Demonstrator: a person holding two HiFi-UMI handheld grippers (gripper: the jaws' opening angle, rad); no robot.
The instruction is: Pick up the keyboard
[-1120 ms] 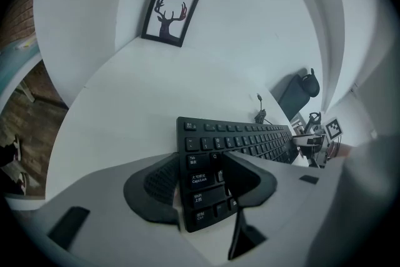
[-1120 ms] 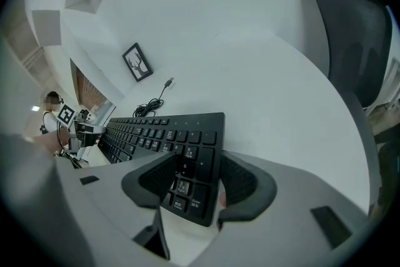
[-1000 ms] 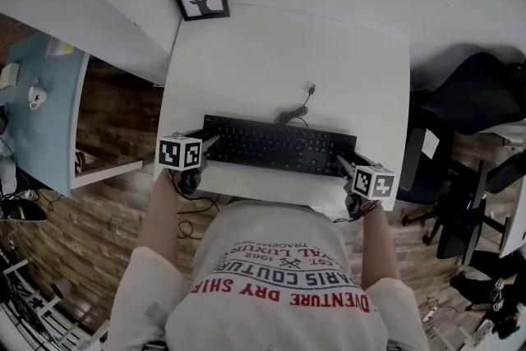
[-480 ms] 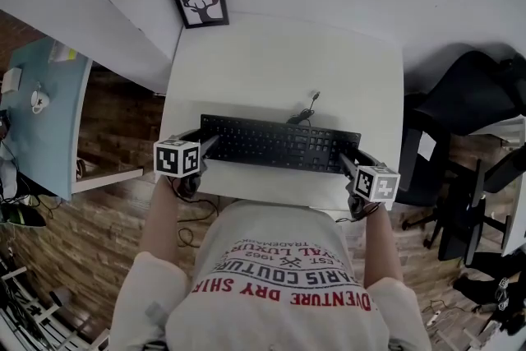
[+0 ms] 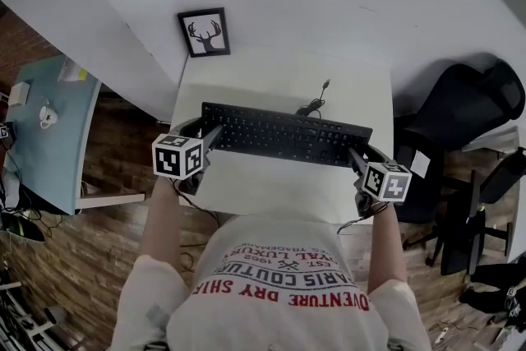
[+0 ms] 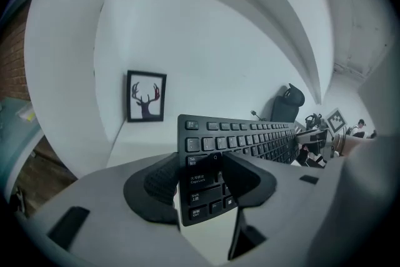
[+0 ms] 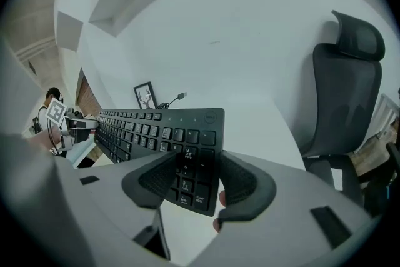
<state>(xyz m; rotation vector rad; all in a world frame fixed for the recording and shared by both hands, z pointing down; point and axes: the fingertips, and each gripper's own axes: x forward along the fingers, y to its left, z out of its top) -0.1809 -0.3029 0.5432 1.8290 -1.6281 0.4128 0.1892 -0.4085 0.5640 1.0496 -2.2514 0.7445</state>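
A black keyboard (image 5: 283, 136) hangs lengthwise above the white table (image 5: 271, 70), held at both ends. My left gripper (image 5: 211, 136) is shut on its left end, and my right gripper (image 5: 356, 158) is shut on its right end. In the left gripper view the keyboard (image 6: 250, 137) runs away from the left gripper (image 6: 206, 187), whose pads pinch the left-hand key block. The right gripper view has the right gripper (image 7: 194, 181) clamped over the number pad of the keyboard (image 7: 156, 125). The keyboard's cable (image 5: 316, 103) trails to the back with a loose plug.
A framed deer picture (image 5: 204, 32) leans on the wall at the table's back left corner. A black office chair (image 5: 448, 111) stands to the right of the table. At the far left is a light blue desk (image 5: 41, 136). Wooden floor surrounds the table.
Both grippers have risen with the keyboard between them, so it now sits higher and farther from the table's front edge. The cable has lifted with it.
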